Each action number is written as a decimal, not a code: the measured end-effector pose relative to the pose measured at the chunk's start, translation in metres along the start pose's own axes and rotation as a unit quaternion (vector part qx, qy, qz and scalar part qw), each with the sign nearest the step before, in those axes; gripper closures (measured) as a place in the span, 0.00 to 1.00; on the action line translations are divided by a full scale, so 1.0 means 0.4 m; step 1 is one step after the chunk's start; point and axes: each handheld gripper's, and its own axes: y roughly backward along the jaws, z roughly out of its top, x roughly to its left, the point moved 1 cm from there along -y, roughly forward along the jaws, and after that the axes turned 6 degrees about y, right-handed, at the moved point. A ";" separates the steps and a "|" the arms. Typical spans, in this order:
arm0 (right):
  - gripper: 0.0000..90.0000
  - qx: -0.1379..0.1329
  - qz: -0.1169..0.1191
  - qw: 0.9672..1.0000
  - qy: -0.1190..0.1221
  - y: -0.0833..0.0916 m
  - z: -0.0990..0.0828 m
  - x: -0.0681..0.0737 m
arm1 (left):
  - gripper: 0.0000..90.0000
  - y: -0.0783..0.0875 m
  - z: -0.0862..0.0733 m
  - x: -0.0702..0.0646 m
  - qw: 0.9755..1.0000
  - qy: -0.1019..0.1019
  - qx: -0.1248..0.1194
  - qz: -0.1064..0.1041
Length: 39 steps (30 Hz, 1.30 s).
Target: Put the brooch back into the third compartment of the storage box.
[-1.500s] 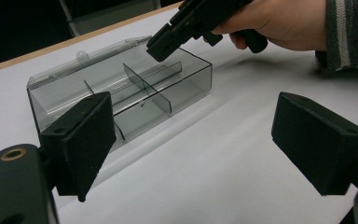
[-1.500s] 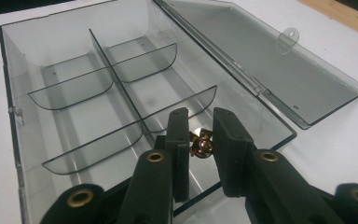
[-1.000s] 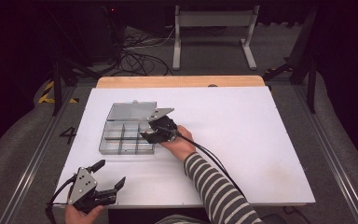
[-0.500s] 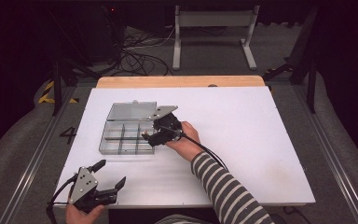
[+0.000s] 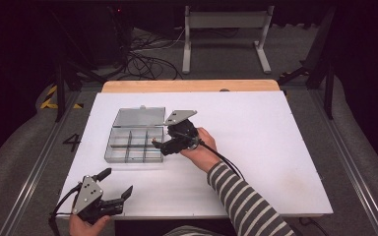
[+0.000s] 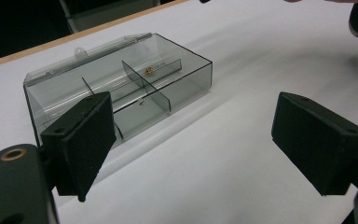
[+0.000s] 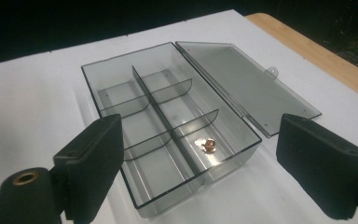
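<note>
Divided clear box, lid open, on our white bench.
We log the box left of centre, a small brass piece in one corner compartment; right claw beside it, just opening, empty; left claw released, near edge.

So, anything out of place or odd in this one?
Nothing stands out. The clear organiser box sits flat with its lid open, one small copper piece inside a compartment; both tools are open and empty.
</note>
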 end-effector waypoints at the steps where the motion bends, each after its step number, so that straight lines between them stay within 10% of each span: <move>1: 0.17 -0.003 0.001 1.000 -0.001 0.007 0.000 -0.001 | 0.16 0.000 0.000 0.000 1.000 0.000 -0.001 0.000; 39: 0.12 -0.048 -0.037 0.998 -0.033 0.327 -0.181 -0.050 | 0.16 -0.005 0.002 -0.001 1.000 -0.001 0.002 0.003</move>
